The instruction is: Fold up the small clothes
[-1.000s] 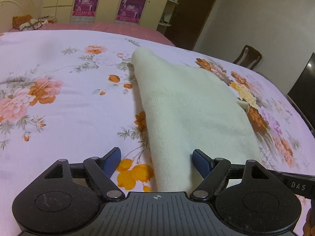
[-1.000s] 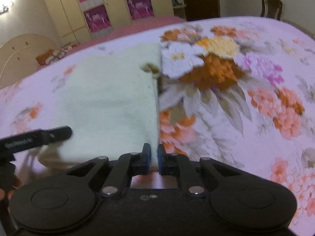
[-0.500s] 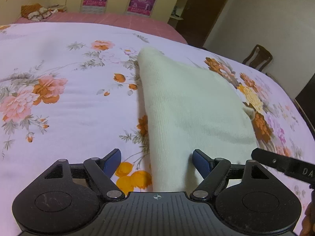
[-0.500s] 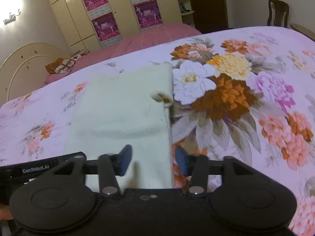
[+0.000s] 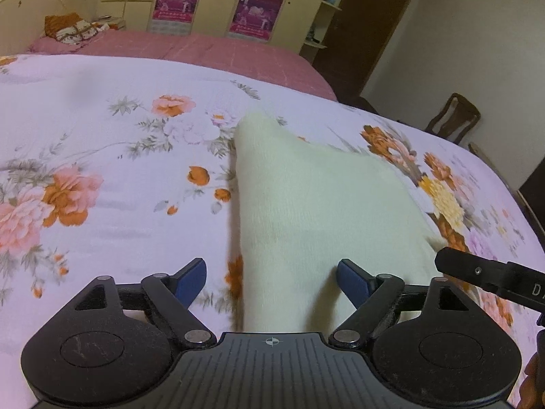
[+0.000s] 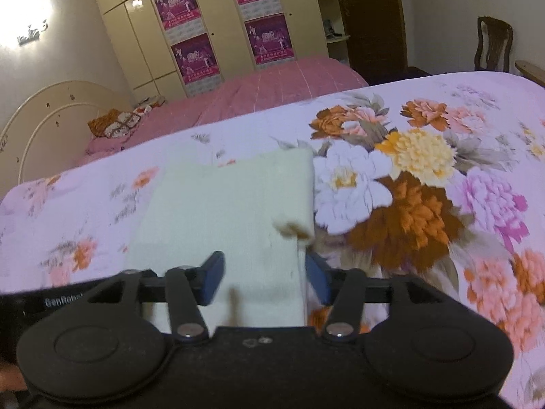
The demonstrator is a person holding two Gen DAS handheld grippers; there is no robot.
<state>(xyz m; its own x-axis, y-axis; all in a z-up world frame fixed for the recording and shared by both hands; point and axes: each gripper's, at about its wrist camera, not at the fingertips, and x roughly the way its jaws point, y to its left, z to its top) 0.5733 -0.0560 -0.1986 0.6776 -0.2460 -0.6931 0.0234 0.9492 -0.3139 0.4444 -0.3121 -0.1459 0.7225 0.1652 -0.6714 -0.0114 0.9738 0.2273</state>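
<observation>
Nearest the cloth [image 5: 323,211], both tools are held wide apart and empty: the left gripper [image 5: 271,281] straddles its near left edge, the right gripper [image 6: 264,277] its near right edge. The cream cloth is laid flat on the floral sheet [image 5: 85,156], seemingly folded once already; a further fold is judged to remain. No containers are seen beyond the cloth.

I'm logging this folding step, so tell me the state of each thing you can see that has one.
Cream garment: folded, lying flat on the floral bedsheet, not held.
Left gripper: jaws open, straddling the garment's near edge.
Right gripper: jaws open, over the garment's near right corner.
Wardrobe doors: closed.
</observation>
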